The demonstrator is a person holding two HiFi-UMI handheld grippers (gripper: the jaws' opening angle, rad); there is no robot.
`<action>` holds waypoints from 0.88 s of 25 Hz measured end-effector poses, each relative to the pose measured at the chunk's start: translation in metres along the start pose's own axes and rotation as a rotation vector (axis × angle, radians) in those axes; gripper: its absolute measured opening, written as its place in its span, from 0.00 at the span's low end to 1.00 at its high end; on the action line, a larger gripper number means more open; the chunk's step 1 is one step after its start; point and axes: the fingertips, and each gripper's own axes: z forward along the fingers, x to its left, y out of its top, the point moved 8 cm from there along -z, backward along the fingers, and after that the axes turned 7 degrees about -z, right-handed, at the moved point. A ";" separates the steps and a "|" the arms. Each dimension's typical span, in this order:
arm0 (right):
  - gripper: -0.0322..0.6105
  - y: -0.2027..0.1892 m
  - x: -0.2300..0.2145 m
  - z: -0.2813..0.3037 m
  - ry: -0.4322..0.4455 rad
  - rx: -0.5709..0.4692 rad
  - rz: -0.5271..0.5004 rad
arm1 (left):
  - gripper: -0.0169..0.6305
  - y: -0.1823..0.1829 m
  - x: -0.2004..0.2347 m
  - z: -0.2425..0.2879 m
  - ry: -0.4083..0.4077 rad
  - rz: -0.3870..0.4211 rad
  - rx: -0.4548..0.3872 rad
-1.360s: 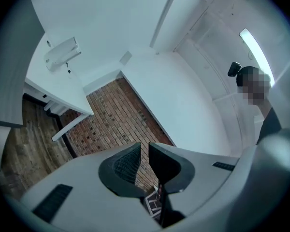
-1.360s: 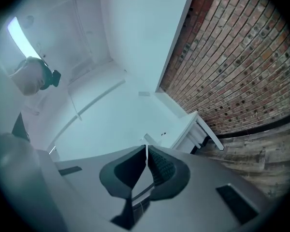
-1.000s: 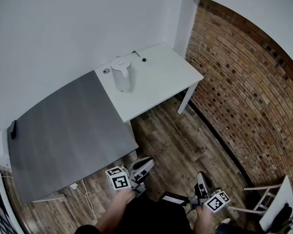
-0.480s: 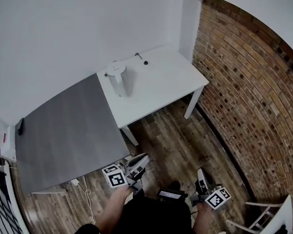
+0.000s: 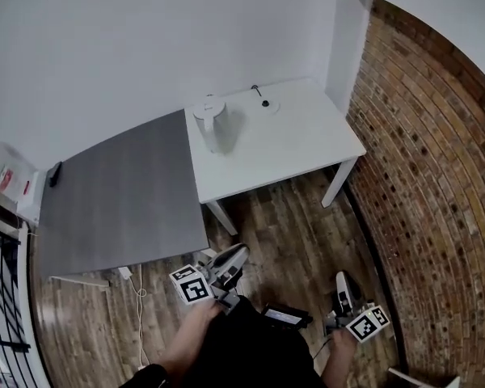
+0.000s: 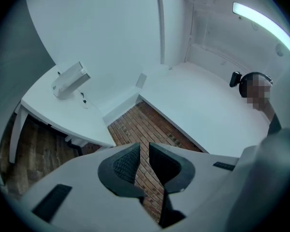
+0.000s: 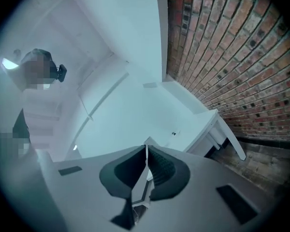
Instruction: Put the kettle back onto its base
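The fingers (image 6: 125, 162) of the left gripper (image 5: 242, 251) are pressed together and hold nothing, and so are the fingers (image 7: 162, 170) of the right gripper (image 5: 340, 278), both down over the wooden floor (image 5: 283, 233). The kettle (image 5: 212, 124) stands upright near the back left corner of the white tabletop (image 5: 307, 148), far from both grippers. Its base (image 5: 266, 104) lies by the back edge, near the kettle but not under it.

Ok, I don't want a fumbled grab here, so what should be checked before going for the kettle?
1. White plastic kettle upright on the white table: ok.
2. Round white base bare, apart from the kettle: ok.
3. Left gripper open: not ok, shut and empty.
4. Right gripper open: not ok, shut and empty.
5. Grippers at the table: not ok, both over the wooden floor.
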 end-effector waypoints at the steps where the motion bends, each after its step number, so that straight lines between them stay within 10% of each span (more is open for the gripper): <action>1: 0.08 -0.001 -0.004 0.002 0.012 0.011 0.010 | 0.11 -0.001 -0.001 0.001 0.014 0.009 -0.009; 22: 0.08 0.058 -0.066 0.148 0.038 0.169 -0.078 | 0.25 0.078 0.084 0.100 0.162 0.195 -0.074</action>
